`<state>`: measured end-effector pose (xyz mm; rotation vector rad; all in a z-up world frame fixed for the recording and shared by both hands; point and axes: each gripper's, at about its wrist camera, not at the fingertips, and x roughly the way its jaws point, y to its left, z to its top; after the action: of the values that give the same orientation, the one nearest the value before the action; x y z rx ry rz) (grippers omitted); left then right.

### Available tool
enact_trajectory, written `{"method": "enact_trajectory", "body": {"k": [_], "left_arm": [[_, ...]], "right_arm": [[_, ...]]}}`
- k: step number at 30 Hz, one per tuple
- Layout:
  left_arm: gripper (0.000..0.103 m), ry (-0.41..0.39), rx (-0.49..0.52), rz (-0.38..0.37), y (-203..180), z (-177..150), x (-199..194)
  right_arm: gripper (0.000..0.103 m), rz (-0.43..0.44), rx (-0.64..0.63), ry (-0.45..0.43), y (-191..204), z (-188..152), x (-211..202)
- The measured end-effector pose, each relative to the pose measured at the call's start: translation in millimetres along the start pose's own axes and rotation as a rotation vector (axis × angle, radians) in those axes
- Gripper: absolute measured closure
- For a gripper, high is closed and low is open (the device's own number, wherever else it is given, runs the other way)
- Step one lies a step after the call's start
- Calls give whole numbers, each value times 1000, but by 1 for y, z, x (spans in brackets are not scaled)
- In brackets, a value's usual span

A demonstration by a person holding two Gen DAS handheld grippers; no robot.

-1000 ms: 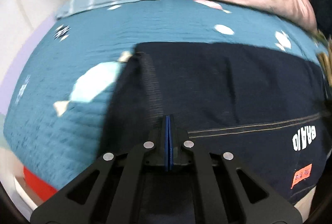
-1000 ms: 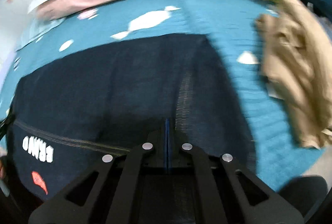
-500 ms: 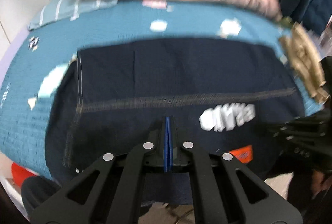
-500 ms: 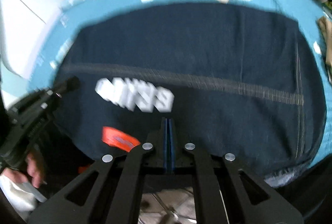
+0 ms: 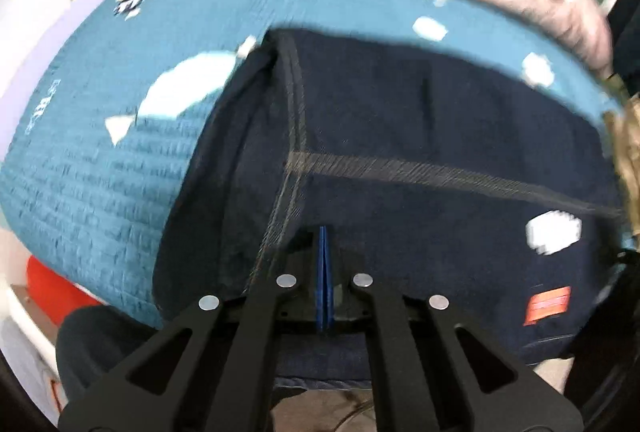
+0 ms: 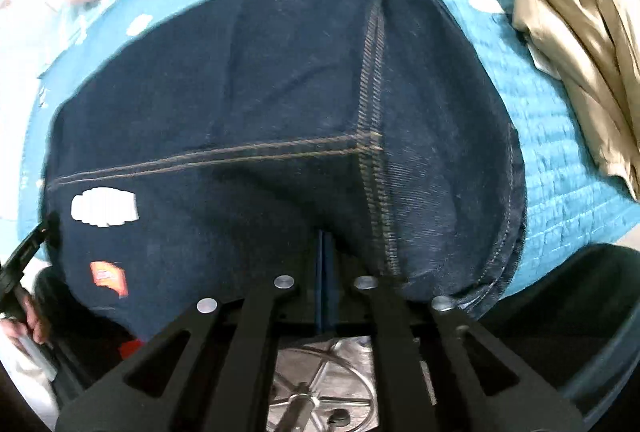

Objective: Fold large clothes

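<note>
L gripper (image 5: 323,268): jaws pressed together, blue pads meeting, no cloth seen between; over near edge of garment.
R gripper (image 6: 325,264): jaws just opening, narrow gap; cloth behind the pads, can't tell if any is between them.
Garment (image 6: 248,80): dark navy denim, folded, flat on teal quilt (image 6: 552,136), near edge hangs over bed side.
Handling (est.): heavy, stiffish, non-slip; holds a crease. Best grab = thick seamed corners at near edge.
Texture: tan double stitching (image 6: 372,80), white print, orange tag (image 5: 547,303).
Nearby: beige clothes (image 6: 576,16), well apart.
</note>
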<state>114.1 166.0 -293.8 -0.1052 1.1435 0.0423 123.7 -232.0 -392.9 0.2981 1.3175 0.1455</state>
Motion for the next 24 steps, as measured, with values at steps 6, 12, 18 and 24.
{"method": "enact_trajectory", "body": {"k": [6, 12, 18, 24], "left_arm": [[96, -117, -17, 19, -2, 56, -24], [69, -43, -106, -27, 20, 121, 23], [36, 64, -189, -47, 38, 148, 73], [71, 71, -290, 10, 48, 151, 99]], "right_arm": [[26, 37, 11, -159, -16, 47, -40], [27, 140, 203, -183, -60, 114, -38], [27, 236, 369, -128, -89, 142, 0], [31, 250, 431, -176, -93, 152, 21]]}}
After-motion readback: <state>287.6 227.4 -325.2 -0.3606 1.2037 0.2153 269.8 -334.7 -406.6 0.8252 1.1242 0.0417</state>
